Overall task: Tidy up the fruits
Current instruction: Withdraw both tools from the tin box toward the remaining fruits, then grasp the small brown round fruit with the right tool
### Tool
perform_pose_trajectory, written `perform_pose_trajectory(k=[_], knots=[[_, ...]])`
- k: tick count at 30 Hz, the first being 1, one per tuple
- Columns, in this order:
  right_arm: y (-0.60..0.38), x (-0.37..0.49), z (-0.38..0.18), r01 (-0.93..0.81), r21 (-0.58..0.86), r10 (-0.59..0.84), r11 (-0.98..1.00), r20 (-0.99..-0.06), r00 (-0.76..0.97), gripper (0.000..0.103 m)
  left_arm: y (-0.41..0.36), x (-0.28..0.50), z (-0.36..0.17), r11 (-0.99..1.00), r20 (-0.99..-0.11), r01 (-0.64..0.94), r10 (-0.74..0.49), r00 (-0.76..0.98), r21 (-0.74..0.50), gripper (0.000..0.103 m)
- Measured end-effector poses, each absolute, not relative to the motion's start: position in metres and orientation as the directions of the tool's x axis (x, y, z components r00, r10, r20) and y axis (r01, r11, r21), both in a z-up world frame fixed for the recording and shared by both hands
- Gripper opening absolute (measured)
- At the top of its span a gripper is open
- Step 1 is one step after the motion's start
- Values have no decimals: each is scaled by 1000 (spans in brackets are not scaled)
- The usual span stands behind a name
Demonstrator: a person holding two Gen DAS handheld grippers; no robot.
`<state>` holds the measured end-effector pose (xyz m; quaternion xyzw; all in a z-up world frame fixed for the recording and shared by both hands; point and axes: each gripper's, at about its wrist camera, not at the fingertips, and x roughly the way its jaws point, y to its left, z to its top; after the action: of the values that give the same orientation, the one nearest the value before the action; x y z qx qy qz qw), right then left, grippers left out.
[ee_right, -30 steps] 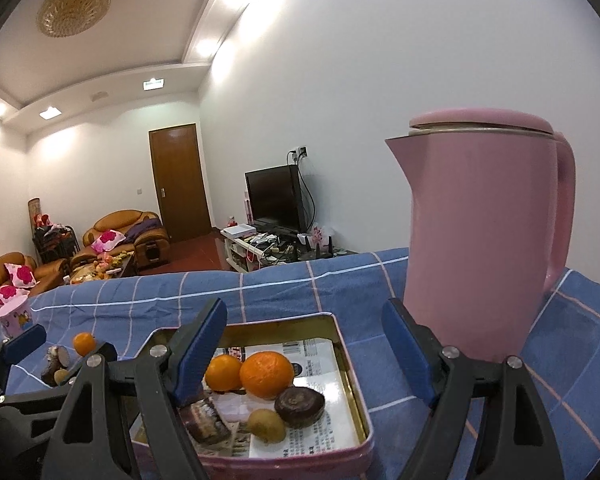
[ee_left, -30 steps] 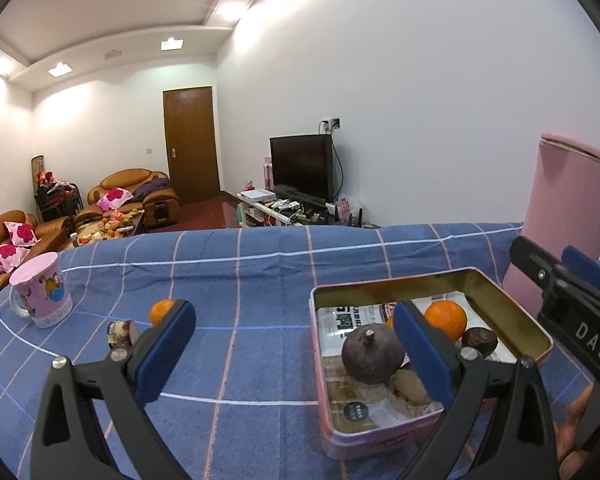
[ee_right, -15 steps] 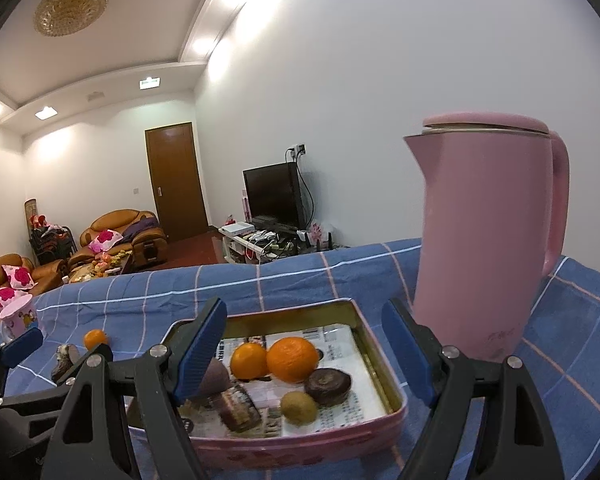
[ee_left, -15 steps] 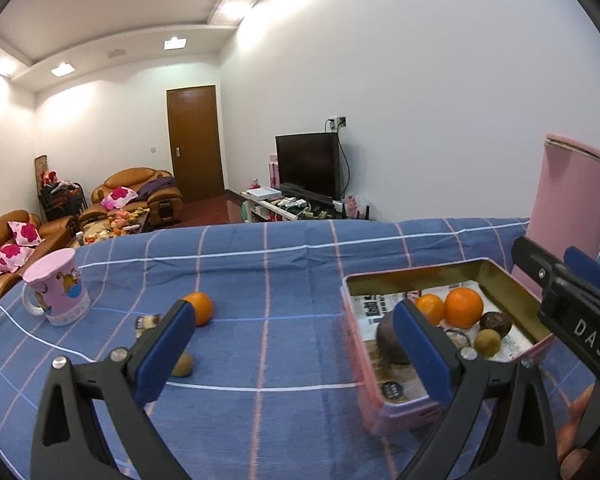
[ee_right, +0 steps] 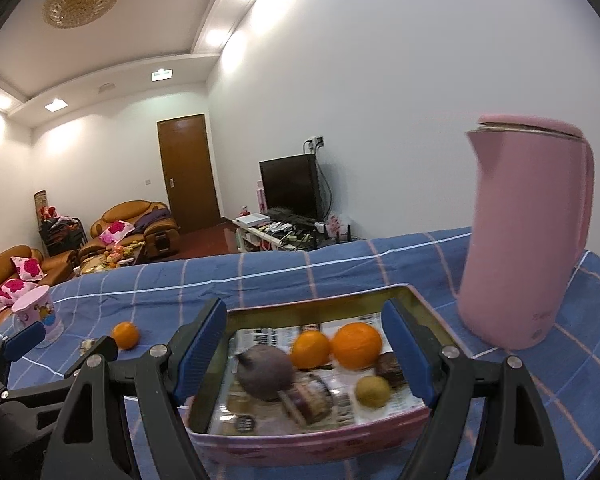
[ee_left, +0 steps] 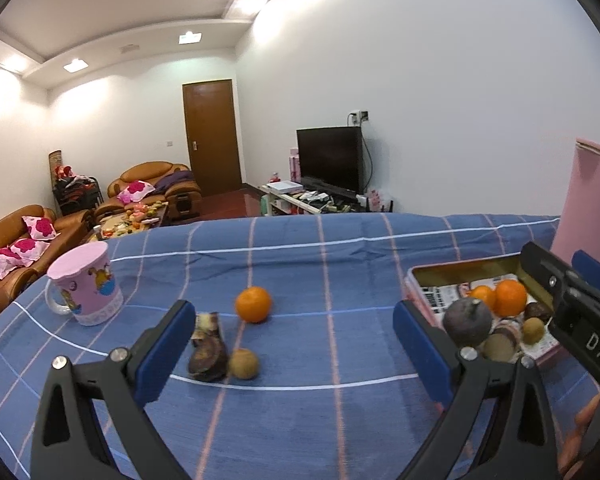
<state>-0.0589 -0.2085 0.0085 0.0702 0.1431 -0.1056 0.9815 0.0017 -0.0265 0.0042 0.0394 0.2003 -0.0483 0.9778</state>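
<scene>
Two hand-held grippers spread, empty: left hand-held gripper (ee_left: 292, 344) | right hand-held gripper (ee_right: 306, 344) | loose orange (ee_left: 253, 304) on worktop (ee_left: 340, 420) | tin (ee_right: 300, 438) holds fruit

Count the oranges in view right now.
3: two side by side in the pink tin, orange and orange, and one loose orange on the blue cloth. Others may be hidden.

I saw bare cloth (ee_left: 300, 420) across the lower centre of the left view; mug (ee_left: 85, 284) at left, tin (ee_left: 472, 276) and jug (ee_right: 528, 240) at right blocked passage.
</scene>
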Motion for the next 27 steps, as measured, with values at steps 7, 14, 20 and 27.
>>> perform_pose_trajectory(k=[7,14,20,27], knots=[[-182,-47,7,201,136,-151,970,-311,938,81,-4,12,2,994,-402,82,-48,914,66,101],[-156,-34,6,167,132,-119,977,-314,942,81,20,23,0,996,-406,53,-18,914,75,101],[-138,-21,3,145,148,-90,978,-329,940,81,42,34,-1,997,-418,23,11,909,77,101],[-115,-6,2,112,149,-55,982,-343,938,81,67,50,-3,996,-438,-11,50,897,91,101]])
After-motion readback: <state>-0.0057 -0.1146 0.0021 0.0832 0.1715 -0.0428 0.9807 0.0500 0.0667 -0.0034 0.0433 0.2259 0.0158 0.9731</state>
